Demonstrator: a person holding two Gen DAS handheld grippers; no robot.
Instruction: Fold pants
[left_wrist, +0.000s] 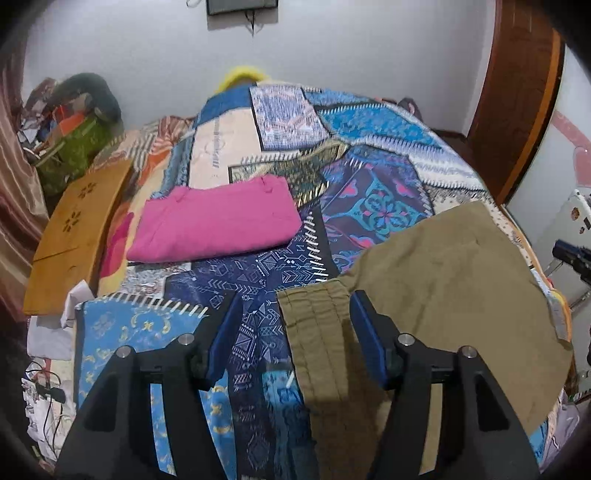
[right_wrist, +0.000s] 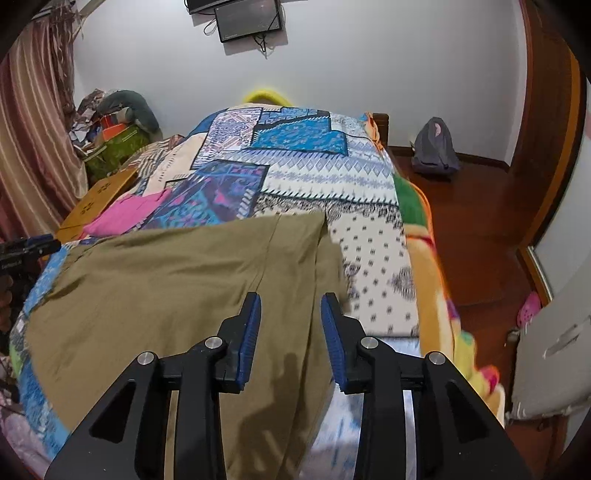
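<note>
Patchwork bedspread (left_wrist: 354, 184) is covering the bed in the left wrist view, its cream panel's lettering too blurred to read. Folded pink garment (left_wrist: 218, 225) is lying flat. Left gripper (left_wrist: 291, 328) is standing apart over the khaki pants' (left_wrist: 443, 266) ribbed hem.

Right wrist view: right gripper (right_wrist: 291, 325) is gaping above the pants (right_wrist: 177, 280), their near end cut off.

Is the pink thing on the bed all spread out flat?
No, the pink garment lies folded into a neat rectangle on the patchwork bedspread.
</note>
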